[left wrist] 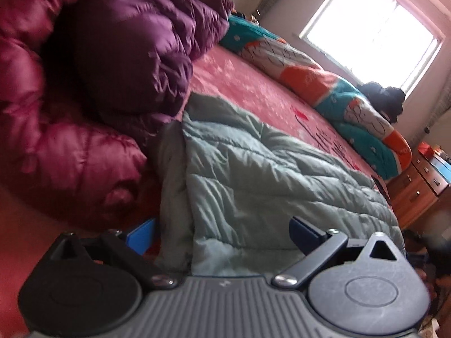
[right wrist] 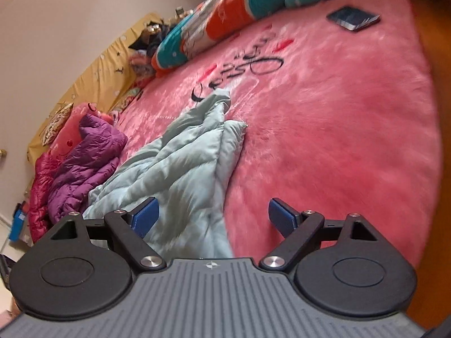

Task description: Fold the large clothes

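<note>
Here, on the bed [right wrist: 352,129], a red jacket [left wrist: 56,146] lies at nine o'clock in the left view, a purple jacket [left wrist: 132,56] at eleven, and the pale green quilted coat [left wrist: 253,174] spreads from centre toward five. The left hand-held gripper [left wrist: 222,235] hangs with fingers apart over the coat's near edge, holding nothing. The right hand-held gripper [right wrist: 212,215] is likewise spread wide, its left finger [right wrist: 146,215] over the coat, a phone [right wrist: 352,18] at one o'clock.
</note>
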